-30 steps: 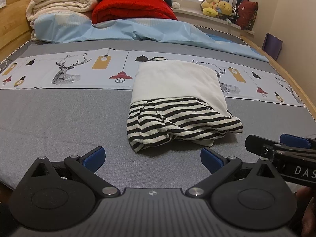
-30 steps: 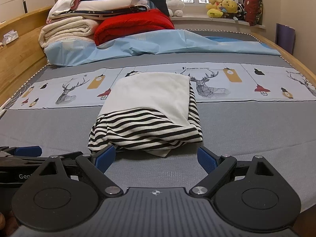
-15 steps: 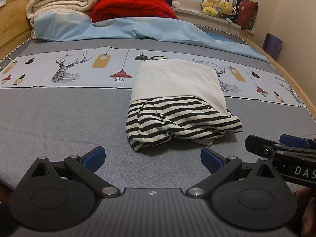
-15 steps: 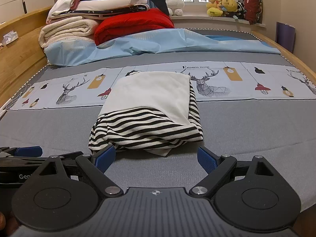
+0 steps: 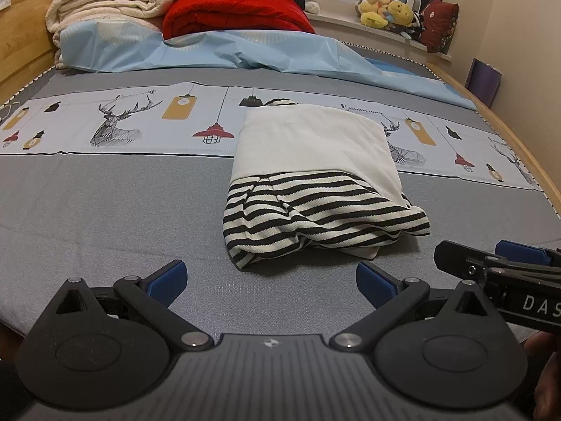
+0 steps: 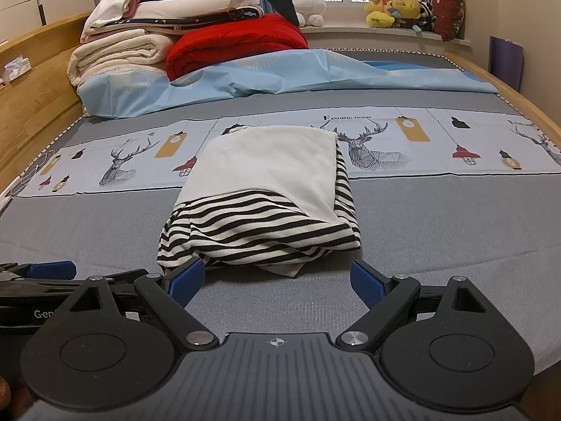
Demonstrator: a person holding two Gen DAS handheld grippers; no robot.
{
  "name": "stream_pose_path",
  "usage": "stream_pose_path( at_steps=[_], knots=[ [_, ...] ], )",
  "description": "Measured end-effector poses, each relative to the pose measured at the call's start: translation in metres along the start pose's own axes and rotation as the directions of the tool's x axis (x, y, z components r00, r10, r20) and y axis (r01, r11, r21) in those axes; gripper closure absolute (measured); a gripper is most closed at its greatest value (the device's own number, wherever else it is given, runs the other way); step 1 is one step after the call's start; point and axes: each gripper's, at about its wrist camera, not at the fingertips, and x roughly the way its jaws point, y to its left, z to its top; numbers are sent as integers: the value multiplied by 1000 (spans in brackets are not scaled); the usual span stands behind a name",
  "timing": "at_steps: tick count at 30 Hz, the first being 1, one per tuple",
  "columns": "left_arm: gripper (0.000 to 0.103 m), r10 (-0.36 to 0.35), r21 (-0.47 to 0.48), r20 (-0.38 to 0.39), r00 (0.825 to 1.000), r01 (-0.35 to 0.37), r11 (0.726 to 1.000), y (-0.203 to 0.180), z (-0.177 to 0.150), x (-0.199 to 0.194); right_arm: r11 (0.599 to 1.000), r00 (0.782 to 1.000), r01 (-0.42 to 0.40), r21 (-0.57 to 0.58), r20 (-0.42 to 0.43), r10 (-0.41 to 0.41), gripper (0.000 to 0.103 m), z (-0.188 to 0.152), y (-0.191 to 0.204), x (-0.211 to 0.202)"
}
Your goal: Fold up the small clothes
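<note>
A small folded garment (image 5: 315, 175), white on top with black-and-white stripes at the near end, lies on the grey bed (image 5: 105, 217). It also shows in the right wrist view (image 6: 266, 189). My left gripper (image 5: 270, 280) is open and empty, just short of the garment's near left edge. My right gripper (image 6: 277, 279) is open and empty, with its fingertips at the garment's near striped edge. The right gripper's fingers (image 5: 498, 263) show at the right of the left wrist view. The left gripper's finger (image 6: 49, 270) shows at the left of the right wrist view.
A printed deer-and-lamp strip (image 5: 122, 122) crosses the bed behind the garment. A light blue sheet (image 5: 245, 52), a red blanket (image 5: 235, 14) and stacked white bedding (image 5: 105, 3) lie at the head. Plush toys (image 6: 396, 7) sit on the windowsill. A wooden bed frame (image 6: 28, 105) runs along the left.
Both grippers have stayed almost still; the views have shifted very slightly. The garment has not moved.
</note>
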Motion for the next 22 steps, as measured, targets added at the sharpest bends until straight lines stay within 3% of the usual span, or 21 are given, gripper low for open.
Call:
stream_pose_path(
  at_steps=[22],
  knots=[
    [1,0,-1,-1,1000,0,1000,0,0,0,1000,1000,0,4,-3,0,12,0,0,0]
  ],
)
